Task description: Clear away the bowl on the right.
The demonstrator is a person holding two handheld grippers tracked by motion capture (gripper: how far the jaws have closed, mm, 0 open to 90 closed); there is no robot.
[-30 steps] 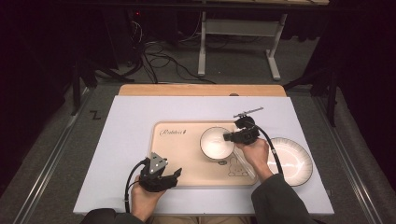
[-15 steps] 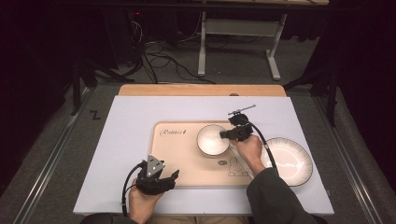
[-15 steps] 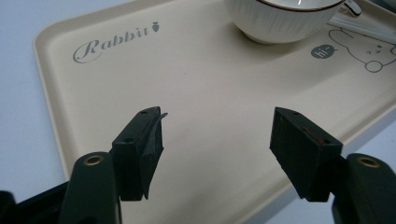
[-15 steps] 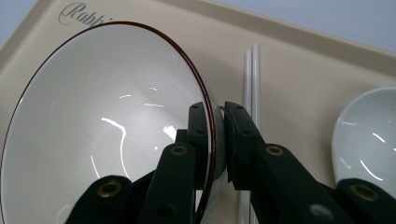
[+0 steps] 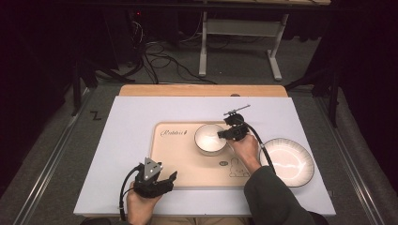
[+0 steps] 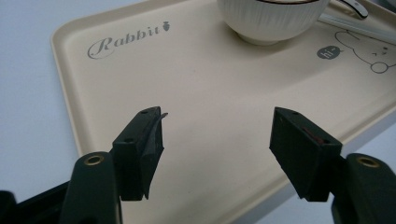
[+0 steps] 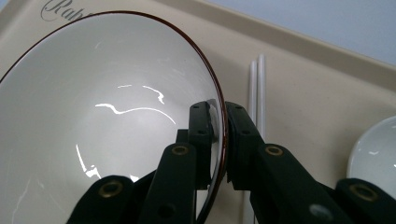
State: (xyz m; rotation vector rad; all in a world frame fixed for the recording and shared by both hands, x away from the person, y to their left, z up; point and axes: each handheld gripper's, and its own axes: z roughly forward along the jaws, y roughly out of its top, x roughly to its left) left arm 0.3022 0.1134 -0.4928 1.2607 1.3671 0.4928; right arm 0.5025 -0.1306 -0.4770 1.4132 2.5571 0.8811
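Note:
A white bowl [image 5: 210,138] with a dark rim rests on a beige tray [image 5: 176,154] printed "Rabbit". My right gripper [image 5: 224,135] is shut on the bowl's right rim; in the right gripper view the rim of the bowl [image 7: 102,116] is pinched between the two pads, at the right gripper [image 7: 222,135]. My left gripper [image 5: 162,180] hovers at the tray's near left edge. The left gripper view has the left gripper [image 6: 217,140] open with nothing between its jaws, the tray [image 6: 196,93] beneath it and the bowl [image 6: 271,18] beyond.
A white plate [image 5: 286,161] lies on the table to the right of the tray. White chopsticks [image 7: 255,88] and a white spoon [image 7: 373,149] lie on the tray beside the bowl. A pale mat [image 5: 126,126] covers the tabletop.
My right gripper has carried the bowl a little leftward and down onto the tray. The left gripper has stayed put.

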